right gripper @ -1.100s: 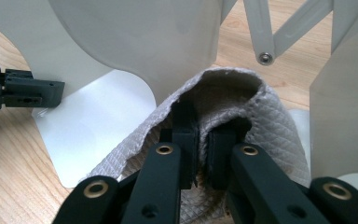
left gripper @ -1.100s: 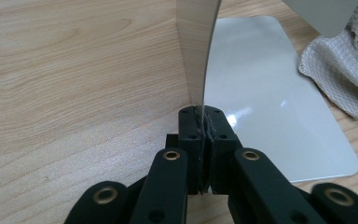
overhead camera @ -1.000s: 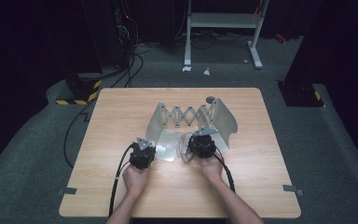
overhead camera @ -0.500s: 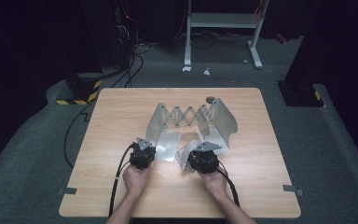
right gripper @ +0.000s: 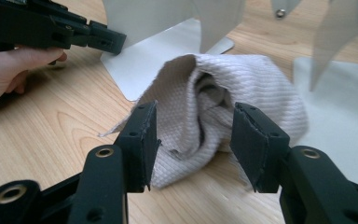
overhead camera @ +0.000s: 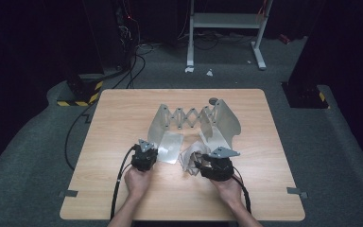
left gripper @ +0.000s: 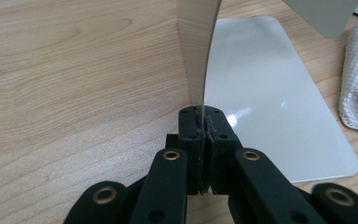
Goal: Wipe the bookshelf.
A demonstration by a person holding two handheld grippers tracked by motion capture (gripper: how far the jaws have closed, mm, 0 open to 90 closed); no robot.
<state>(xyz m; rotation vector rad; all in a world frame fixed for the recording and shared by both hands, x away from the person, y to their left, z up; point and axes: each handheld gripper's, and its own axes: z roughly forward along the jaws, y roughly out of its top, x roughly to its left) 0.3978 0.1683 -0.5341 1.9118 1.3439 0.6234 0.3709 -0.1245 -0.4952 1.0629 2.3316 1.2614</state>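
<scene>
A folding metal rack (overhead camera: pixel 188 115) with a scissor linkage and bent plates stands mid-table. My left gripper (overhead camera: pixel 150 150) (left gripper: pixel 201 114) is shut on the lower edge of the rack's upright left plate (left gripper: pixel 196 46), beside its flat foot plate (left gripper: pixel 265 93). A crumpled white textured cloth (overhead camera: pixel 190 159) (right gripper: pixel 247 88) lies on the wood between the rack's two foot plates. My right gripper (overhead camera: pixel 202 163) (right gripper: pixel 196 135) is open; its jaws have just been opening. The cloth's near fold sits between them, and the pads do not press it.
The wooden table (overhead camera: pixel 123 118) has bare room on its left and right sides and along the front edge. A small dark disc (overhead camera: pixel 213 100) lies behind the rack. Black cables (overhead camera: pixel 123 175) trail from the grippers toward the person. Dark floor surrounds the table.
The right gripper drew back toward the table's front edge and its jaws spread apart, leaving the cloth on the wood. The left gripper kept still on the plate.
</scene>
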